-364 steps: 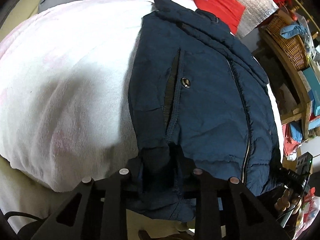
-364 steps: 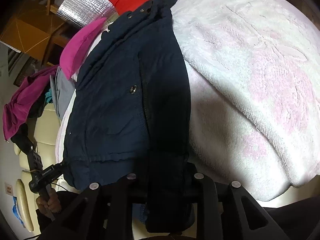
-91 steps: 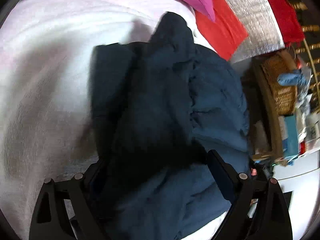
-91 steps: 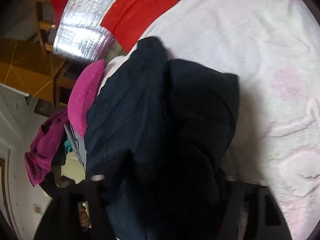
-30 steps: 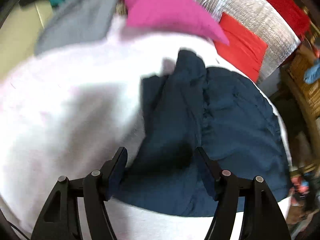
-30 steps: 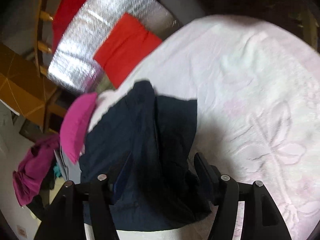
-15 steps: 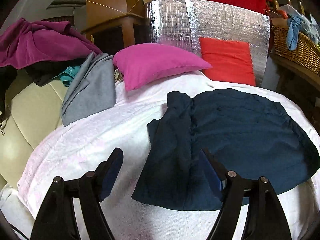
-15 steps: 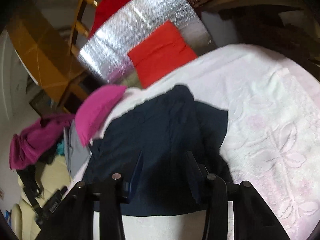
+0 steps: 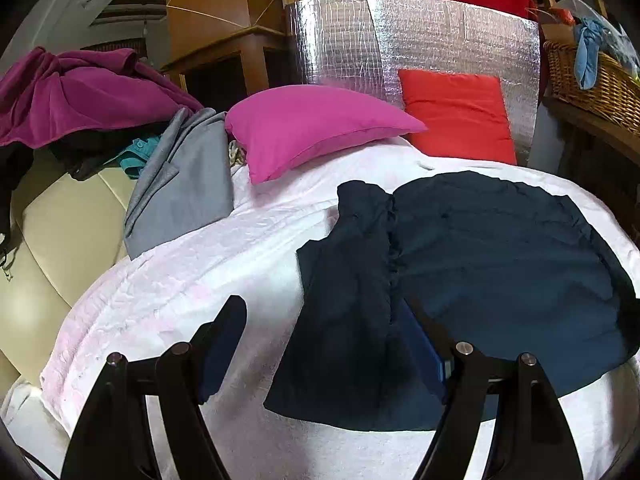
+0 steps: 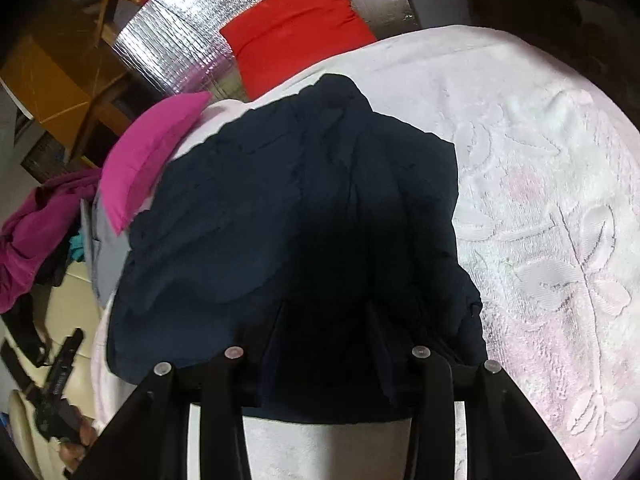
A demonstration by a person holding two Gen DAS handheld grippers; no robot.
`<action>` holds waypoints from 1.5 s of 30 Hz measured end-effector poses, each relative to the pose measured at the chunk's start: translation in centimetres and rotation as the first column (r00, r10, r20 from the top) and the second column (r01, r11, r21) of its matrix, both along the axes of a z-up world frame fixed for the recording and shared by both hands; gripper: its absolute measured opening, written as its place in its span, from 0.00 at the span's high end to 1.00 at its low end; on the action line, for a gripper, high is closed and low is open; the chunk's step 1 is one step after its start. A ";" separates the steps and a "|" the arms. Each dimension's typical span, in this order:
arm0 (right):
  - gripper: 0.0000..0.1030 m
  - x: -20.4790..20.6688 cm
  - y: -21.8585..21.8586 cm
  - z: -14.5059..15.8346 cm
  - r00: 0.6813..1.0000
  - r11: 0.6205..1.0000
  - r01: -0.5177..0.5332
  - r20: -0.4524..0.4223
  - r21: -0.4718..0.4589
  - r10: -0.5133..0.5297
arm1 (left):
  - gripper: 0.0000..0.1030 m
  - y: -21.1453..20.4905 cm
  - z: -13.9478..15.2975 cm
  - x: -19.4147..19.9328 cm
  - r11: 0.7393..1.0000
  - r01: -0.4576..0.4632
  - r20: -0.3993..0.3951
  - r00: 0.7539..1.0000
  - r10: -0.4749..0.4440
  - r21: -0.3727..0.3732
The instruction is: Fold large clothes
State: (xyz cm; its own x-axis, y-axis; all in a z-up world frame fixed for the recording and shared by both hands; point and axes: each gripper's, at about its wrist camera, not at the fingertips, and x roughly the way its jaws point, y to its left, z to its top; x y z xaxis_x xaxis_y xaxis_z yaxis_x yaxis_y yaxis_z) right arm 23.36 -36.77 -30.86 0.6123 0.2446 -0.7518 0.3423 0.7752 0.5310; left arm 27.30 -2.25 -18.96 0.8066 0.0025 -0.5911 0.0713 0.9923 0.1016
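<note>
I see the navy jacket lying folded on the white blanket that covers the bed, with the pink pillow and the red pillow beyond it against the silver foil panel. A grey garment lies at the blanket's far left edge, beside a purple heap on the cream sofa.

My left gripper hovers above the jacket's near left edge with its 2 fingers spread wide and nothing between them. The left finger hangs over bare blanket, the right one over the dark fabric; neither presses on it.

In the right wrist view, my right gripper sits low over the near edge of the jacket. Its fingers are half closed, and dark cloth fills the gap between them, but the area is so shadowed that I cannot tell whether the pads are pinching the fabric or only standing over it. At the lower left of that view a hand holds the other gripper's handle.
</note>
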 end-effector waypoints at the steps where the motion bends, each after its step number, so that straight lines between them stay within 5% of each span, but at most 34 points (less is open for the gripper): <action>1: 0.57 -0.2 -0.3 0.3 1.000 1.000 0.002 0.015 0.012 -0.002 | 0.24 0.0 -0.1 0.1 1.000 -0.003 -0.002 1.000 0.003 0.000; 8: 0.37 -3.0 -3.5 2.7 0.971 0.988 0.127 0.192 0.088 -0.142 | 0.24 -0.1 -0.4 1.1 1.000 -0.016 -0.016 1.000 0.016 -0.001; 19: 0.28 -1.6 -7.2 -0.1 0.950 0.948 0.262 0.126 0.181 -0.287 | 0.21 -0.8 -1.3 3.6 1.000 -0.008 -0.070 0.998 0.008 -0.010; 23: 0.25 -1.5 -9.1 -1.5 0.950 0.933 0.263 0.102 0.244 -0.294 | 0.19 0.6 -2.3 6.9 0.981 0.027 -0.206 0.976 -0.067 -0.191; 25: 0.24 -1.1 -9.7 -2.4 0.955 0.925 0.252 0.081 0.285 -0.285 | 0.18 2.0 -3.9 9.1 0.933 0.012 -0.317 0.939 -0.135 -0.360; 27: 0.24 -0.9 -10.1 -2.9 0.957 0.920 0.251 0.066 0.302 -0.283 | 0.17 2.9 -4.9 10.1 0.902 -0.010 -0.353 0.922 -0.158 -0.431; 34: 0.20 1.8 -10.4 -5.2 0.978 0.919 0.186 0.025 0.347 -0.207 | 0.08 3.4 -6.0 11.5 0.851 0.018 -0.383 0.888 -0.254 -0.524; 39: 0.17 4.4 -8.9 -6.2 0.992 0.941 0.105 0.033 0.322 -0.122 | 0.05 3.1 -7.7 12.9 0.865 0.009 -0.439 0.859 -0.264 -0.502; 42: 0.17 5.2 -7.9 -6.2 0.994 0.942 0.074 0.054 0.329 -0.096 | 0.00 2.9 -8.7 13.5 0.839 -0.008 -0.457 0.841 -0.288 -0.543; 44: 0.23 5.6 -7.2 -6.2 0.994 0.947 0.072 0.057 0.314 -0.095 | 0.00 2.6 -8.5 13.5 0.839 -0.014 -0.458 0.843 -0.283 -0.544; 45: 0.35 5.7 -6.9 -6.1 0.994 0.951 0.076 0.053 0.301 -0.096 | 0.00 2.4 -8.5 13.5 0.841 -0.011 -0.455 0.845 -0.282 -0.541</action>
